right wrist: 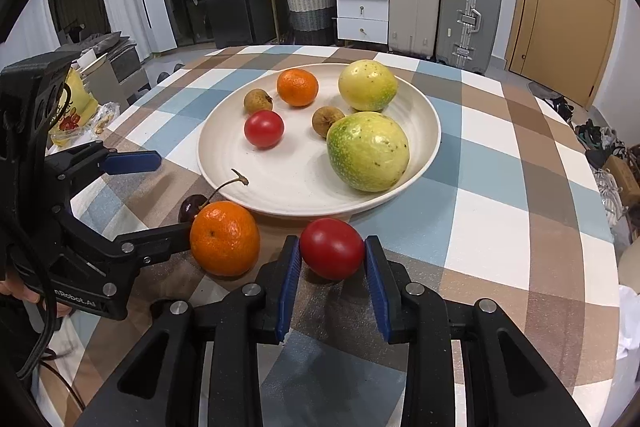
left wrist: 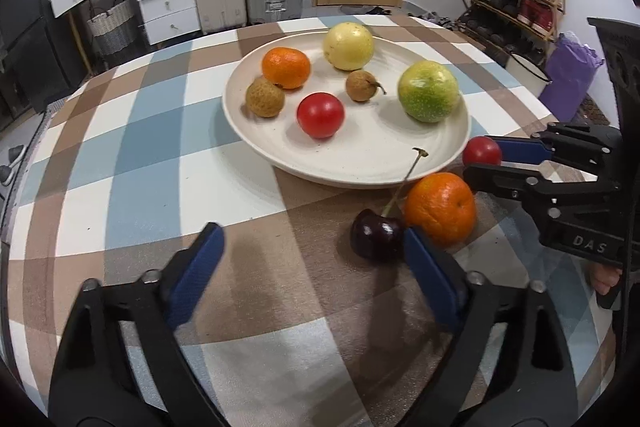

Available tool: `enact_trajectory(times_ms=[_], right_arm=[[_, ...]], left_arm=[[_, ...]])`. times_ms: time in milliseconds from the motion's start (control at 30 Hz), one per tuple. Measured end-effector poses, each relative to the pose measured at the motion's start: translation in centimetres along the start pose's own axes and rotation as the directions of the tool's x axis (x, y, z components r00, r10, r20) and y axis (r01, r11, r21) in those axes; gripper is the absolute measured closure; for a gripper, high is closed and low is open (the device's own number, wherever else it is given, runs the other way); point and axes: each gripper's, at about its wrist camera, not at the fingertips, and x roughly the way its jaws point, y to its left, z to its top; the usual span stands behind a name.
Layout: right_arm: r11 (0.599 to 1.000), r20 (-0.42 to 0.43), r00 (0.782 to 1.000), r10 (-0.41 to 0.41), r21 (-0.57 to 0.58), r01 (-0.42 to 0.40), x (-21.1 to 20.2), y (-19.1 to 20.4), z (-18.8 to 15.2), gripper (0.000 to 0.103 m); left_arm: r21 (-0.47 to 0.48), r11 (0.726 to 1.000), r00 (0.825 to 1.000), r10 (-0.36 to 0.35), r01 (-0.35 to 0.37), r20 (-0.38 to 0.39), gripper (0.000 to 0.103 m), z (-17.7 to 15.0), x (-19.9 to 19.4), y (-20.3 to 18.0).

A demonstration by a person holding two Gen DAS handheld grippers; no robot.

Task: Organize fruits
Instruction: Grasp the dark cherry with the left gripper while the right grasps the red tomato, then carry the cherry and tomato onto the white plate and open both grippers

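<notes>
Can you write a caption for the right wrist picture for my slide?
Right gripper jaws shut on a red tomato beside an orange, near the white plate of fruit.

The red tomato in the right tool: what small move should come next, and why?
Probably lift it and carry it over the plate. The right tool is shut on the tomato, which is still on the cloth just outside the plate's rim, while the other fruits already lie inside.

two oranges (right wrist: 297, 87), two tomatoes (right wrist: 264, 128), two longans (right wrist: 258, 100), two green-yellow fruits (right wrist: 367, 85), one cherry (left wrist: 377, 233), one plate (right wrist: 288, 183).
</notes>
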Motion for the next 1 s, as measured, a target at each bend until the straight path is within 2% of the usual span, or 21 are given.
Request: enact_trajectory(times_ms=[33,100,133,200,300,567,1000], right_arm=[[1.000,0.000,1.000,0.000,-0.001,0.000,0.0,0.0,0.0,0.071],[1.000,0.004,1.000,0.000,0.002,0.000,-0.1,-0.1,0.0,0.071],[1.000,0.005,1.000,0.001,0.004,-0.001,-0.2,-0.2,0.0,0.071],[1.000,0.005,1.000,0.000,0.008,0.000,-0.1,-0.3,0.0,0.071],[1.000,0.003,1.000,-0.002,0.010,0.002,-0.1,-0.3,0.0,0.071],[1.000,0.012,1.000,-0.002,0.010,0.002,-0.3,-0.5,0.0,0.071],[1.000,0.082,0.997,0.009,0.014,-0.010,-1.6,-0.7,0.3,0.071]], left_arm=[[0.001,1.000,1.000,-0.015,0.015,0.003,0.028,0.0,0.0,-0.1],[0.009,0.999,0.999,-0.050,0.050,0.005,0.045,-0.1,-0.1,-0.4],[0.021,0.997,0.998,-0.070,0.070,0.006,0.049,-0.1,-0.2,-0.7],[0.042,0.995,0.995,-0.094,0.094,0.013,0.067,-0.2,-0.5,-1.2],[0.051,0.992,0.993,-0.114,0.114,0.014,0.079,-0.4,-0.7,-1.6],[0.032,0.992,0.992,-0.122,0.121,0.019,0.079,-0.5,-0.9,-1.3],[-0.005,0.992,0.986,-0.128,0.130,0.111,0.079,0.1,-3.2,0.0]])
